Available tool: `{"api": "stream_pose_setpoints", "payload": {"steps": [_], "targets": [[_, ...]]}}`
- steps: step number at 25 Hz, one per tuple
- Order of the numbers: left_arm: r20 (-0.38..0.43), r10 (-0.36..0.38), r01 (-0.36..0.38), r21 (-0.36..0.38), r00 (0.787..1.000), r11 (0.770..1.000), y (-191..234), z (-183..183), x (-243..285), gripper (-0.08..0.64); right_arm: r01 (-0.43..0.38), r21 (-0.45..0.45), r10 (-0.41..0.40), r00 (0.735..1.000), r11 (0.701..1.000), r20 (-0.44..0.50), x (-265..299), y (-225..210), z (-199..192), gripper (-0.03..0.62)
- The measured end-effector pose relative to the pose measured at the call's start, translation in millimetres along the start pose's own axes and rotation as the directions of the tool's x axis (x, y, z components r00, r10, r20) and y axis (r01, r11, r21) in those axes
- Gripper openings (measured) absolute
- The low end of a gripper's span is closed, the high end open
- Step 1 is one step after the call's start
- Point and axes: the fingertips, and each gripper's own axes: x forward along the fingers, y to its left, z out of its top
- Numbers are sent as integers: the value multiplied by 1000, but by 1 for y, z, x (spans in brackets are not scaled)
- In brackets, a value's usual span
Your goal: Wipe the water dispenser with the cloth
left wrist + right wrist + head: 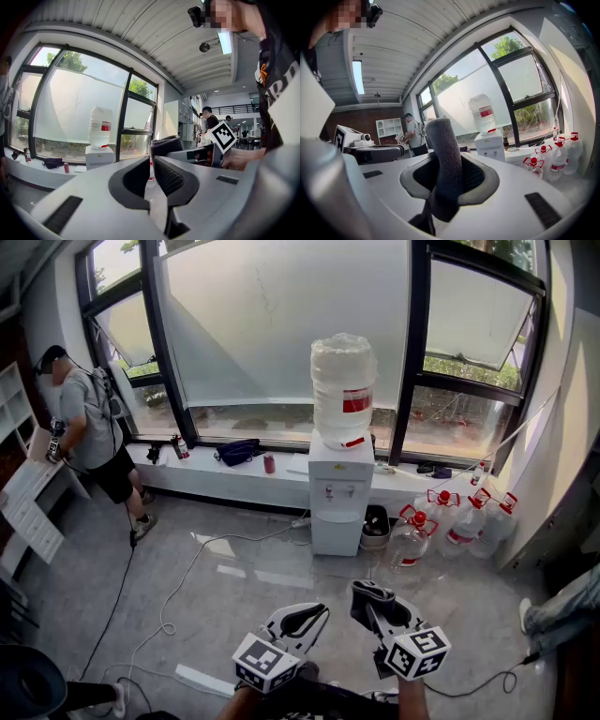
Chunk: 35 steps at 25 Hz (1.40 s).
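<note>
Head view: water dispenser (338, 507) stands against the window sill, well apart from both grippers, big bottle (343, 388) on top, spare bottles (457, 519) on the floor just right of it. Right gripper (449, 157) jaws are clamped on the dark cloth (444, 159), which sticks up past the tips. Left gripper (151, 165) jaws are nearly together, only a narrow slit, nothing between.

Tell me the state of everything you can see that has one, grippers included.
left gripper: shut, empty.
right gripper: shut on cloth.
cloth: folded, sticking up between the jaws.
water dispenser: upright by the window, untouched.
big bottle: seated on the dispenser.
spare bottles: upright on floor, capped.
upper window pane: tilted open.
</note>
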Motion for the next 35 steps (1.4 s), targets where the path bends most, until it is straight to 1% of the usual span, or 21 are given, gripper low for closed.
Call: {"api": "stream_pose_setpoints", "payload": {"steps": [6,11,15,19,24,30,35], "targets": [[-9,23,-23,0,1000,1000,7,-1,0,43,-8,-13,8,1000,1000,-4,7,1,0,110],[-2,-12,12,22,1000,1000,4,-6,0,43,-14,-11,14,1000,1000,-10,9,2,-1,110],[-8,1,-1,11,1000,1000,3,-9,-4,43,-21,-11,21,1000,1000,-15,8,3,-7,112],[-32,15,-15,0,999,1000,2,-15,-7,43,-40,-33,39,999,999,-35,11,5,-11,112],[-47,32,-32,2,998,999,8,-18,-4,43,-56,9,56,997,998,-47,21,0,-18,112],[-52,40,-40,-5,998,999,30,-15,6,42,-60,34,62,997,998,-54,44,-9,-14,112],[-52,28,-29,-14,998,999,74,-14,31,43,-41,43,43,997,998,-62,84,-27,-8,112]]}}
